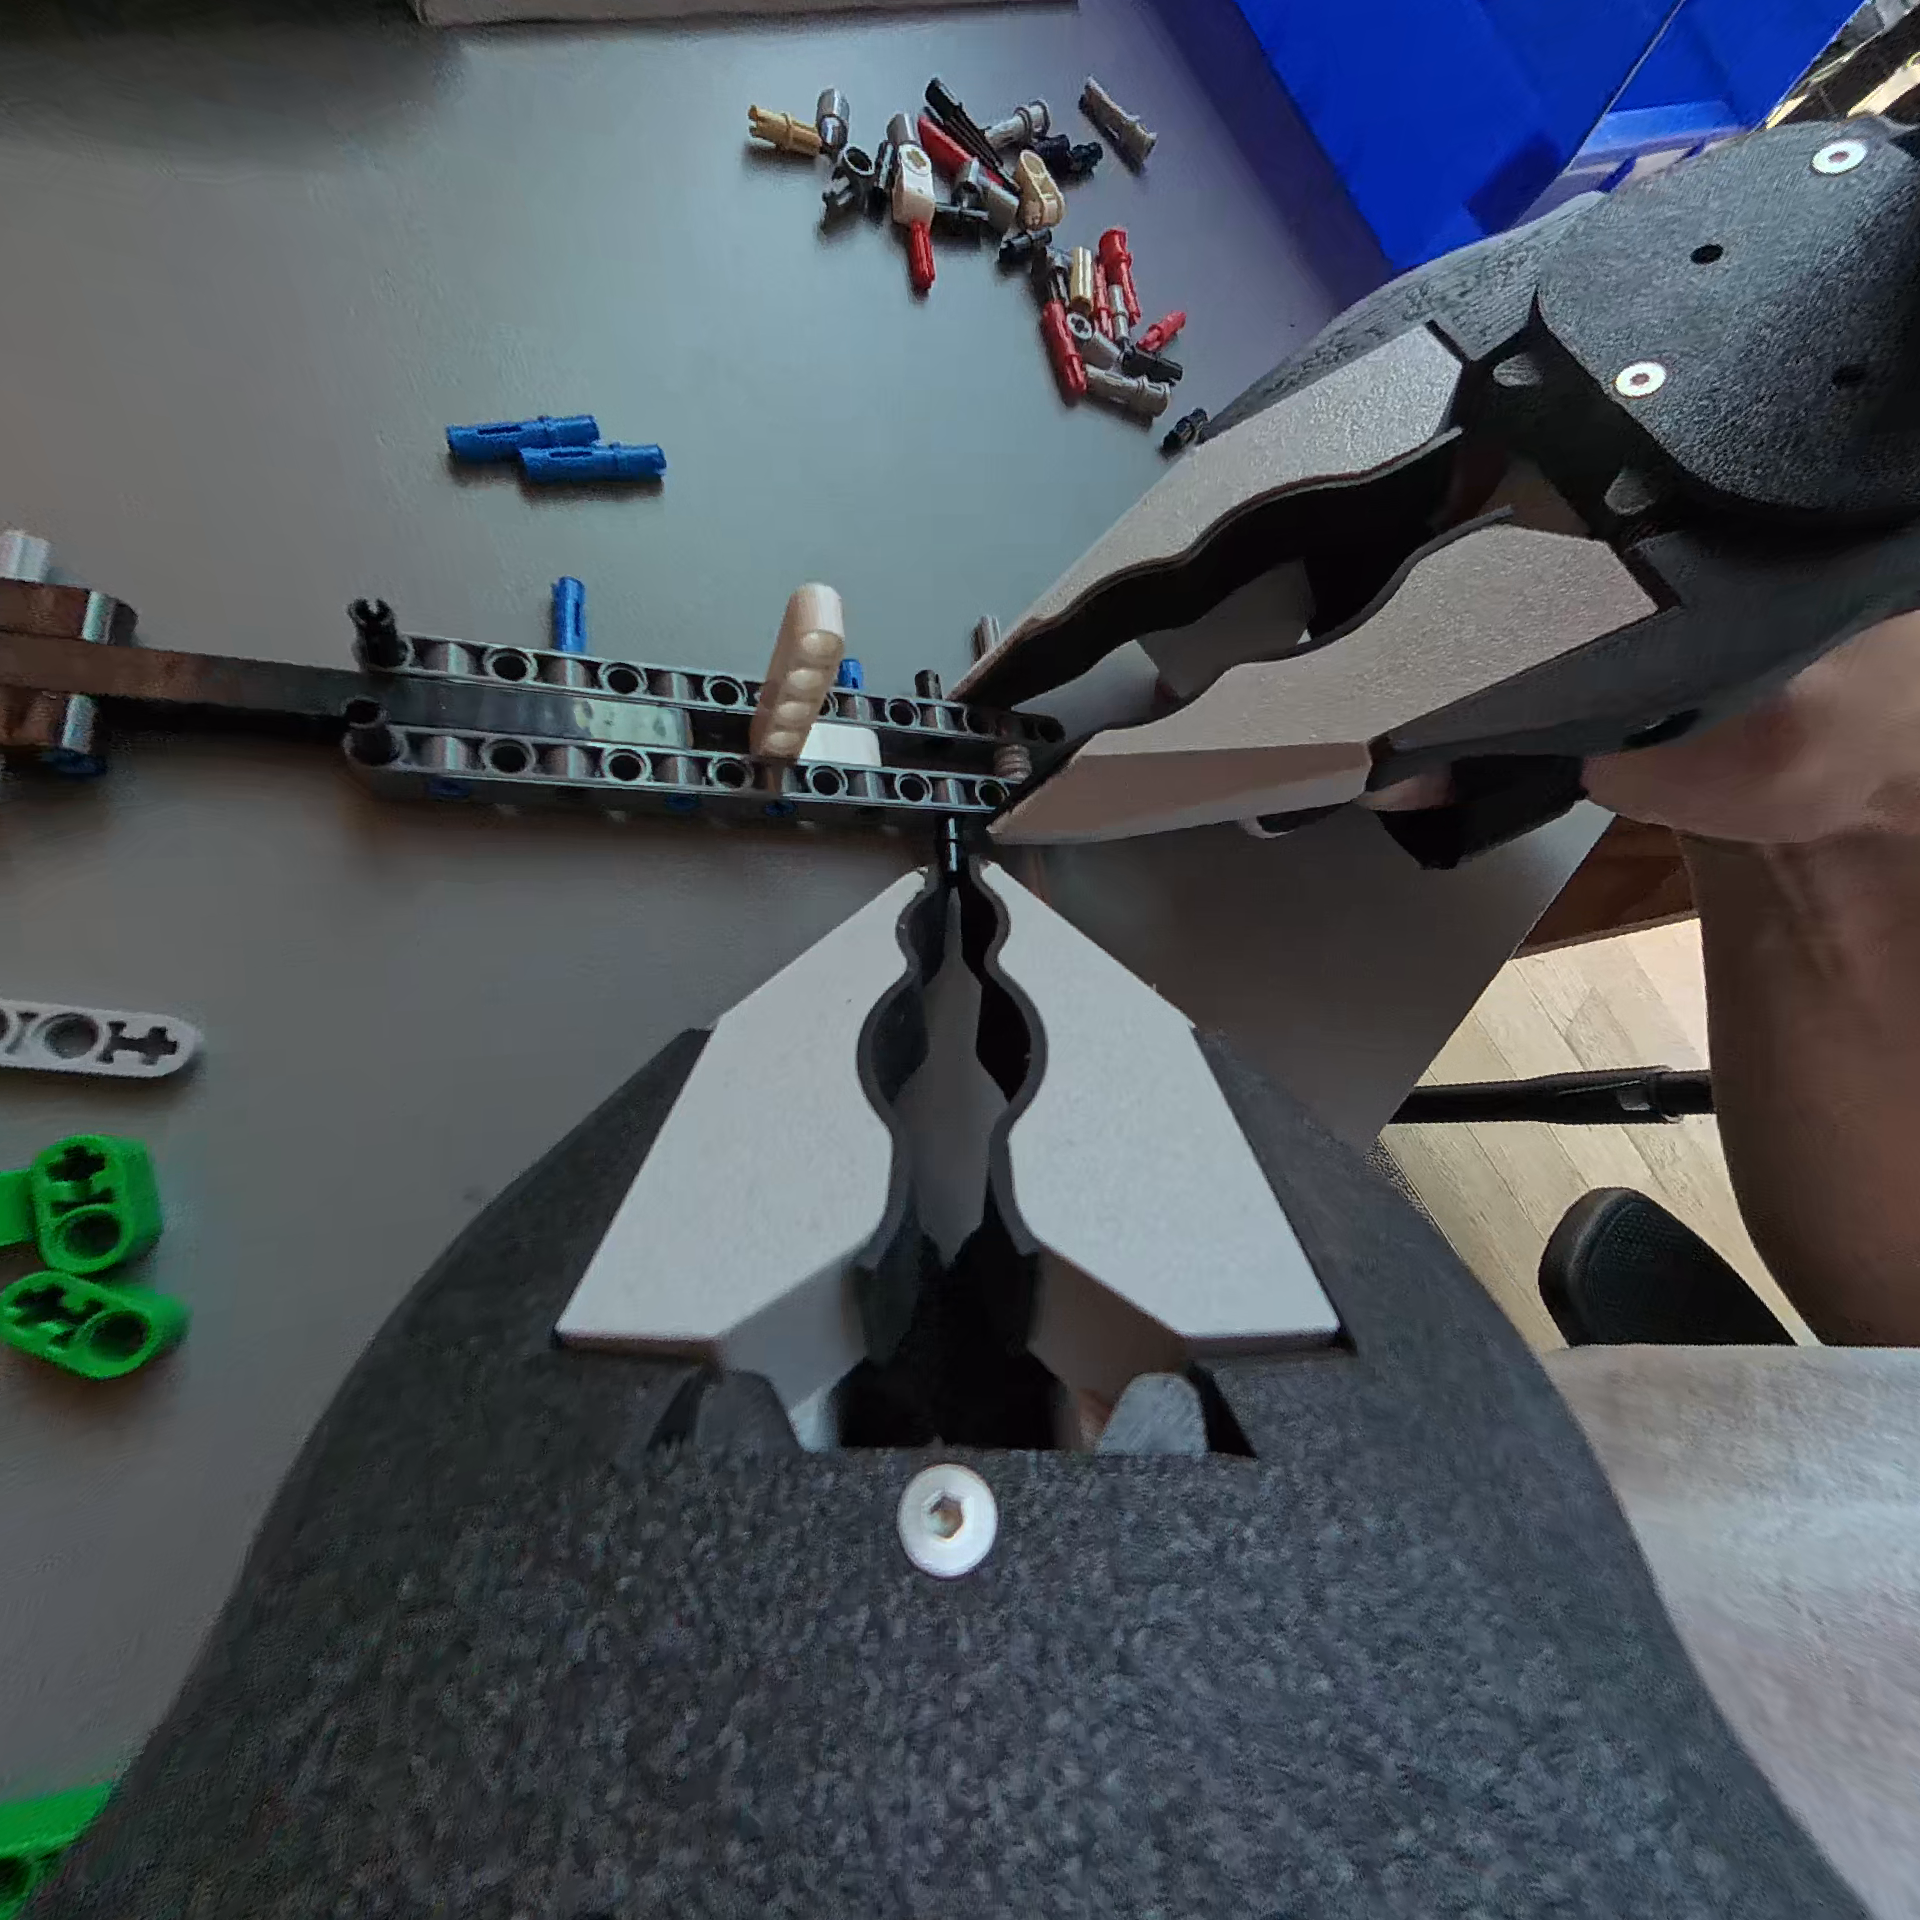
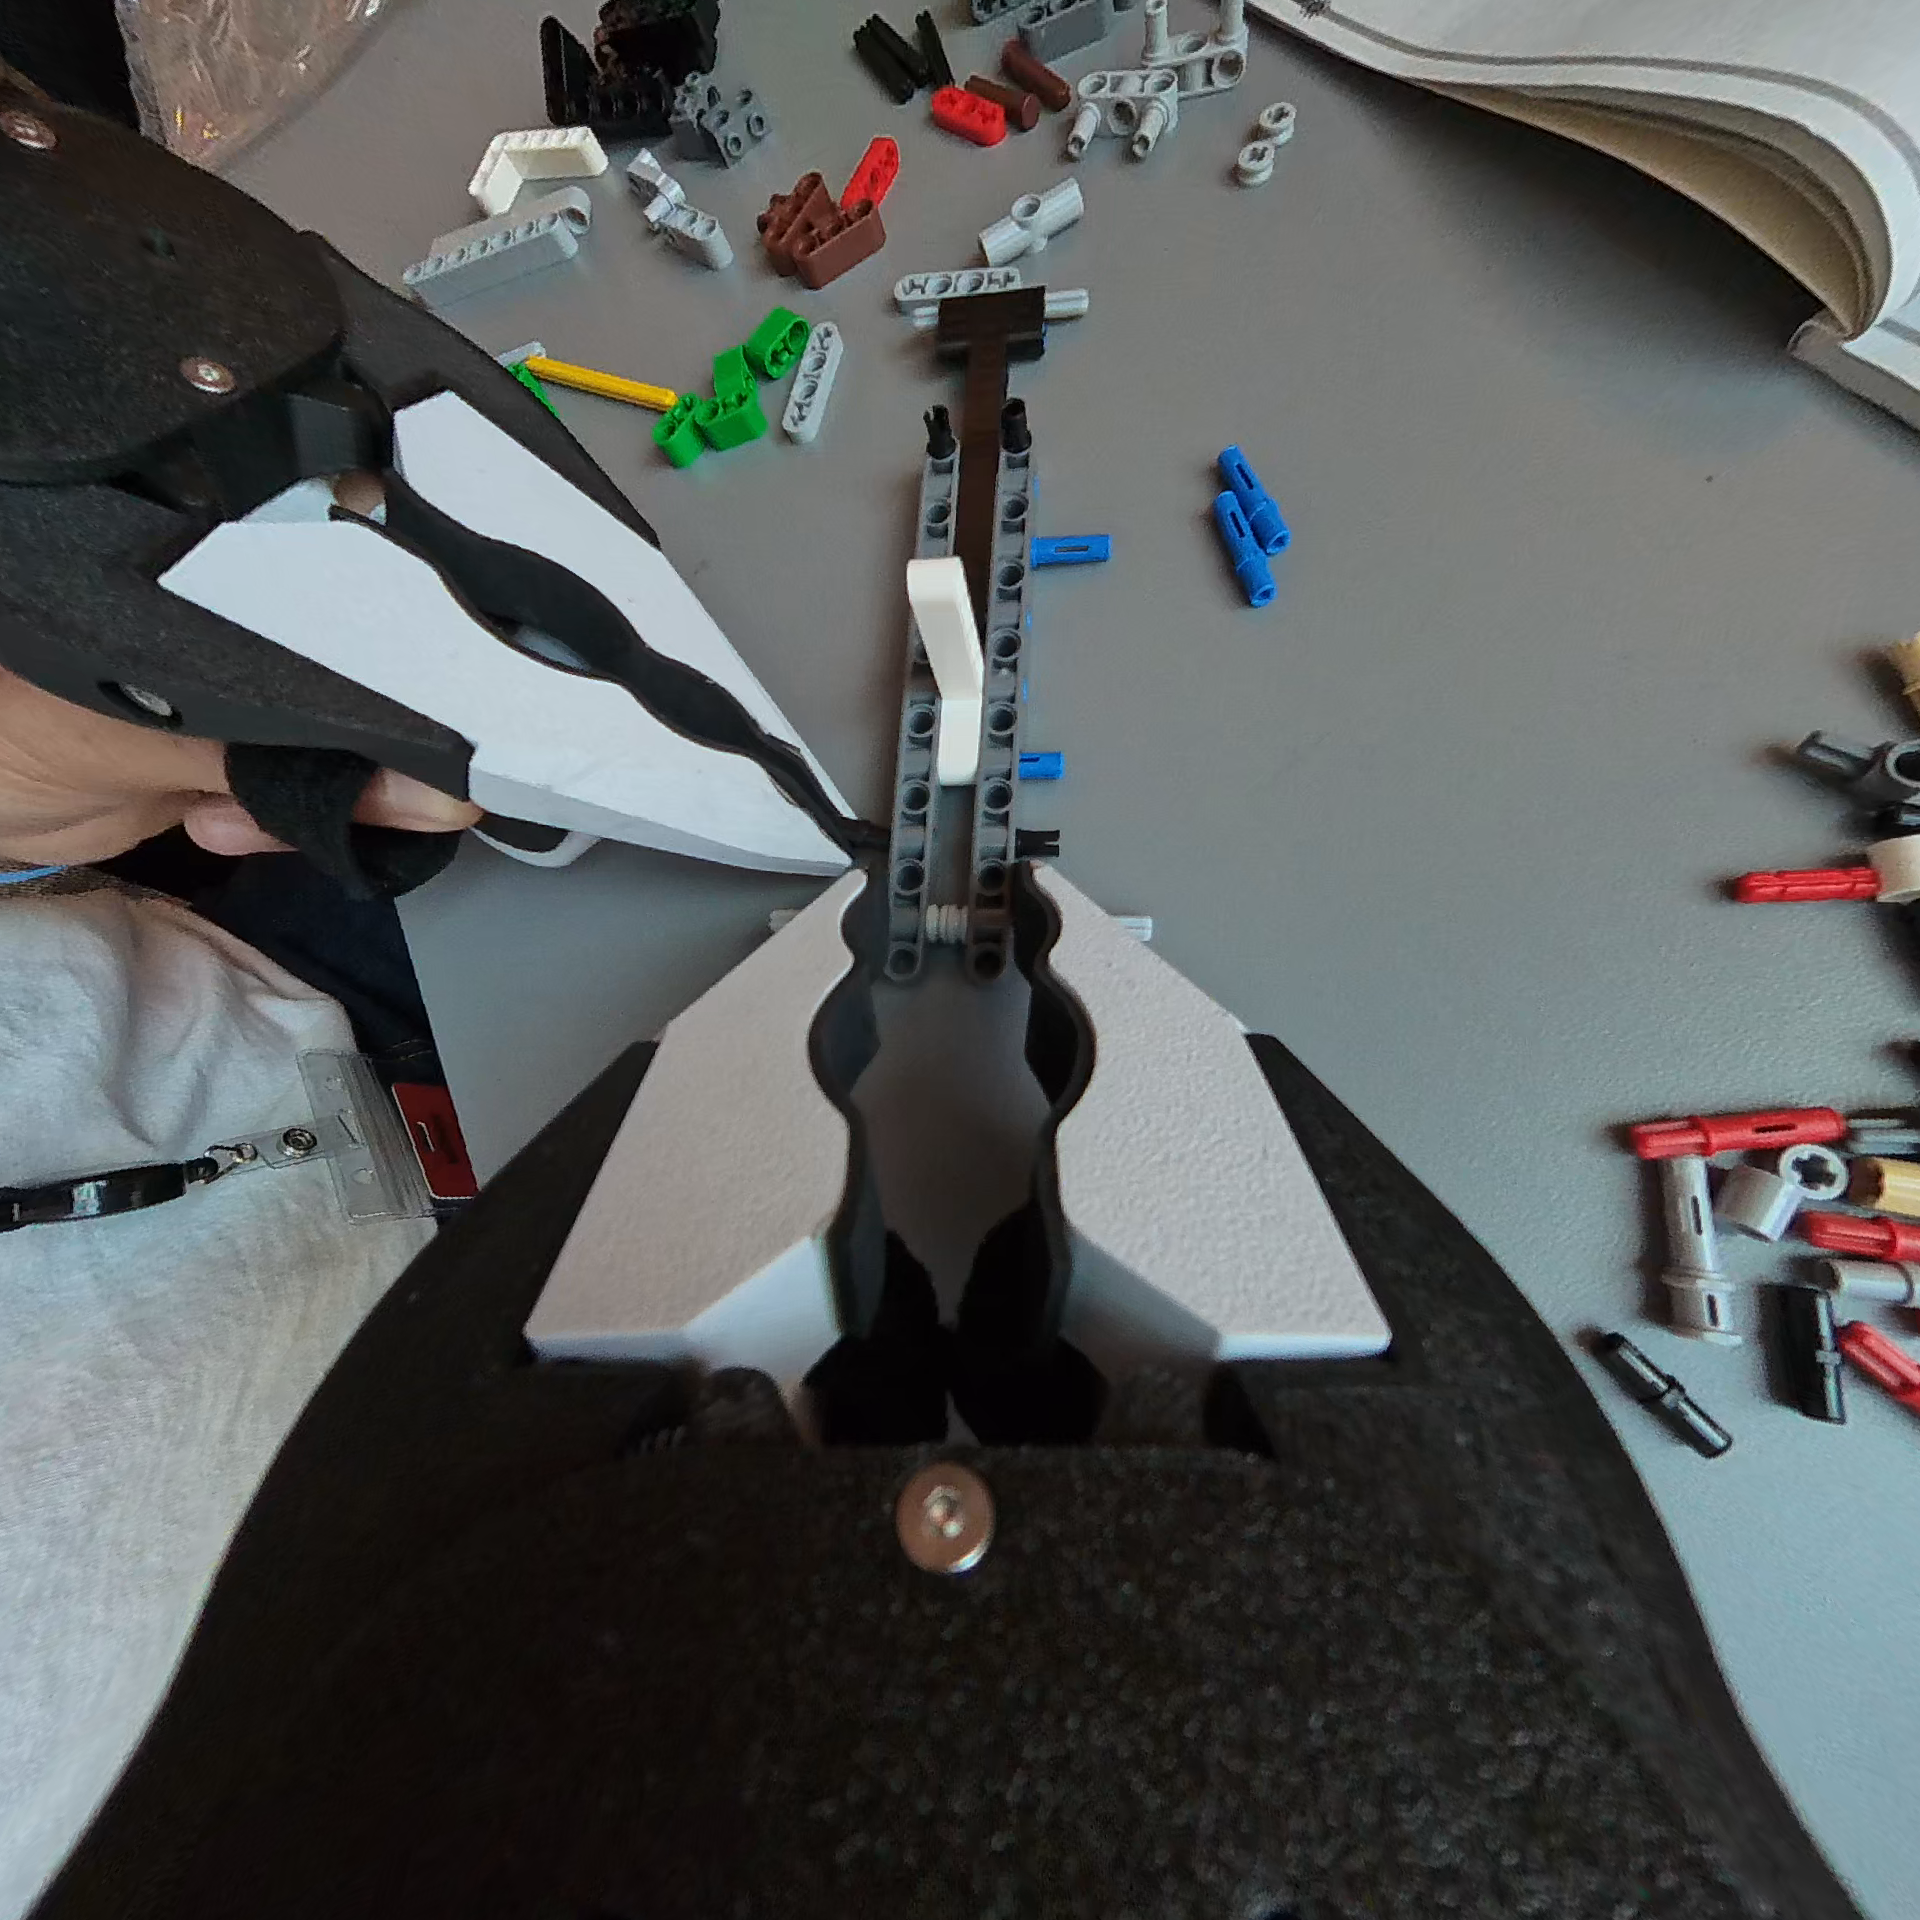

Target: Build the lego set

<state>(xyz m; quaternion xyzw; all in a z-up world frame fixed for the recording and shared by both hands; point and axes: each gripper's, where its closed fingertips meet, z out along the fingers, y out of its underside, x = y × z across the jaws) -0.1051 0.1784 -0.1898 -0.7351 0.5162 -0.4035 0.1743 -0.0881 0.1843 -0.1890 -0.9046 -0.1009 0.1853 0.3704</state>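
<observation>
Pinching a small black plastic pin (image 1: 952, 840) with my left gripper (image 1: 952, 883), fingers nearly closed, pin tip at the side of the long dark-grey studless beam assembly (image 1: 665, 727). My right gripper (image 2: 948, 914) is partly open around that assembly's near end, pads touching both beams. Assembly lies flat on the grey table (image 1: 312, 312). Loose blue pins (image 2: 1252, 525), green connectors (image 2: 727, 400), red and grey pins (image 1: 1039, 229) scattered beyond. No containers that I can make out.

Two loose blue pins (image 2: 1252, 525), four green connectors (image 2: 727, 390), one yellow axle (image 2: 603, 381).
</observation>
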